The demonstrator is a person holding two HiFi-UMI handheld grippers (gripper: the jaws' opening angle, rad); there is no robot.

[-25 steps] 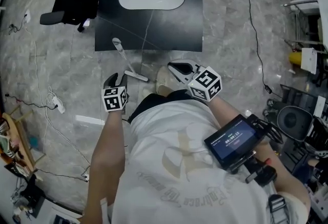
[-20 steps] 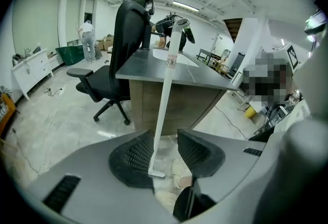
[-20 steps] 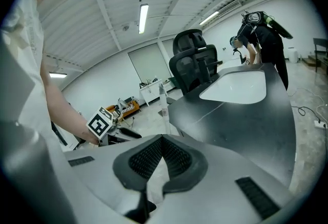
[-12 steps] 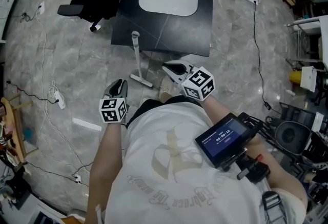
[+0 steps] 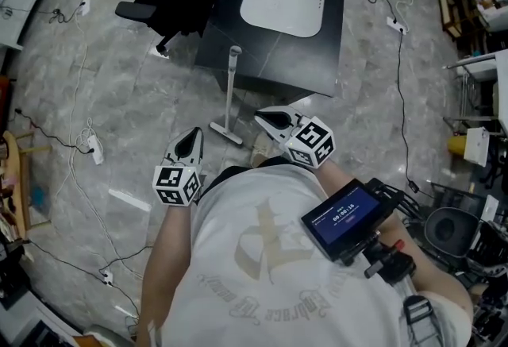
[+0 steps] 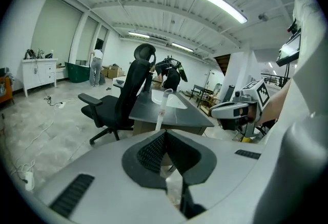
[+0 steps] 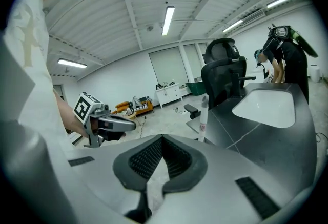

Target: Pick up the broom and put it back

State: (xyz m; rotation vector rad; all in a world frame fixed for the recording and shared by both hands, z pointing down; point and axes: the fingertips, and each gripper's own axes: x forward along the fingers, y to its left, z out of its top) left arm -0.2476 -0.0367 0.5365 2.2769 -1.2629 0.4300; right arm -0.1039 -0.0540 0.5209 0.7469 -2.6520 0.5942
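Against the dark worktop the broom stood on the floor. Your left tongs and right tongs were both shut tight, with nothing in them.

Right tool: I see jaws together, nothing between them. Past them, broom, white handle upright beside near edge of dark tabletop; touching or not, I cannot tell. White oval panel lies on tabletop. Black office chair stands behind. Left tool at left, marker cube on top, jaws together, well apart from broom.
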